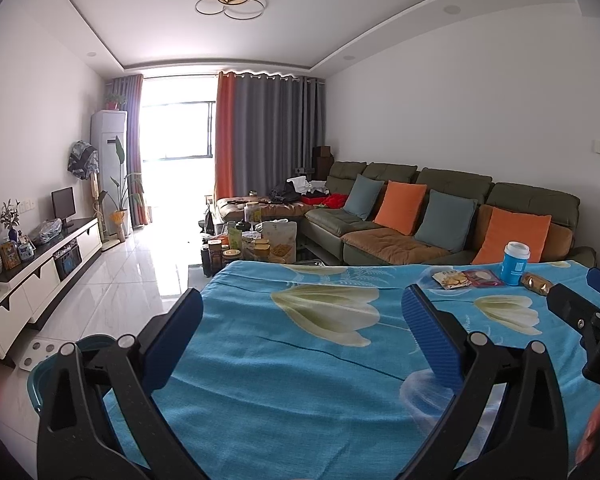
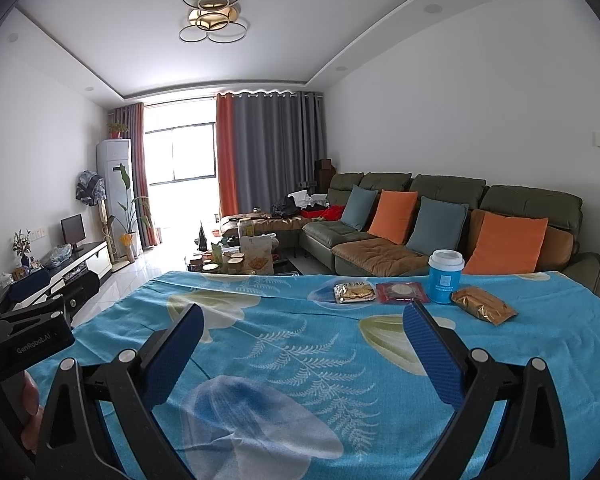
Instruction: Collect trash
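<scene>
Left claw: mine, blue pads spread wide, nothing between them — it hangs over the near part of the tabletop with the turquoise flower-print cloth.
Right claw: also spread wide and empty, over the same cloth.
Trash on the tabletop: four pieces in a row at the far edge, about 1 o'clock from my right claw, none in either claw.
Cup: one blue paper cup with a white lid, upright.
Wrappers: three — one yellowish clear-plastic snack packet at the left end, one flat red packet just beside it, one crinkled gold foil packet to the right of the cup, close against its base.
Bin: one round teal plastic bin on the floor at 9 o'clock from my left claw, by the tabletop's left edge; only part of its rim shows, its inside is hidden.
Progress: all four pieces that I can see lie on the cloth, well apart from the bin. Whether anything is already in the bin I cannot tell — those four are what is left.
</scene>
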### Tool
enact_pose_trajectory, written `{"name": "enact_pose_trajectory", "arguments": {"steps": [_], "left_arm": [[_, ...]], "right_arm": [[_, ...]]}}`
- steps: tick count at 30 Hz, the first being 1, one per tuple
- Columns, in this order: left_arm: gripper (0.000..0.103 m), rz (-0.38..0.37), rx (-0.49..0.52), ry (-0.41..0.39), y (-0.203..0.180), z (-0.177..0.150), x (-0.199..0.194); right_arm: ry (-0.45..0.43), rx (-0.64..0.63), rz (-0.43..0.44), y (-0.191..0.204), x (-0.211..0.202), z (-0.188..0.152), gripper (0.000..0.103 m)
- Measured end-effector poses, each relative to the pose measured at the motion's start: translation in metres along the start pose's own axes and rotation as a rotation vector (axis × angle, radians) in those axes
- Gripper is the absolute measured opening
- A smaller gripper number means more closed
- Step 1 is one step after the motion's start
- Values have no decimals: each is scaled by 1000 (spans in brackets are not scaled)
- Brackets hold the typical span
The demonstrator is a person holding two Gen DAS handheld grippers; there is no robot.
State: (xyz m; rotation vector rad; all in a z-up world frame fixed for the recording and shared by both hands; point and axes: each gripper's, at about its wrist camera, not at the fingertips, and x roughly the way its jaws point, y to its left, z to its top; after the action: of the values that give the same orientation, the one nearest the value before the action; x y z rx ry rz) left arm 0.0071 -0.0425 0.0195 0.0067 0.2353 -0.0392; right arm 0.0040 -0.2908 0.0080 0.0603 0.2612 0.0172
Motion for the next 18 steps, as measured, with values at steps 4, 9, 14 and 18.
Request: {"name": "enact_pose_trajectory", "arguments": {"steps": [4, 9, 14, 18], "left_arm": [[98, 1, 0, 0, 0, 0, 0], [98, -2, 0, 2, -1, 0, 0], [98, -1, -1, 3, 0, -1, 3], [98, -2, 0, 5, 0, -1, 4]], "right_arm": [[-2, 1, 0, 1, 1, 1, 96], [0, -2, 0, 1, 1, 1, 96], [-1, -2, 3, 1, 2, 1, 96], [-1, -1, 2, 1, 2, 1, 96]]}}
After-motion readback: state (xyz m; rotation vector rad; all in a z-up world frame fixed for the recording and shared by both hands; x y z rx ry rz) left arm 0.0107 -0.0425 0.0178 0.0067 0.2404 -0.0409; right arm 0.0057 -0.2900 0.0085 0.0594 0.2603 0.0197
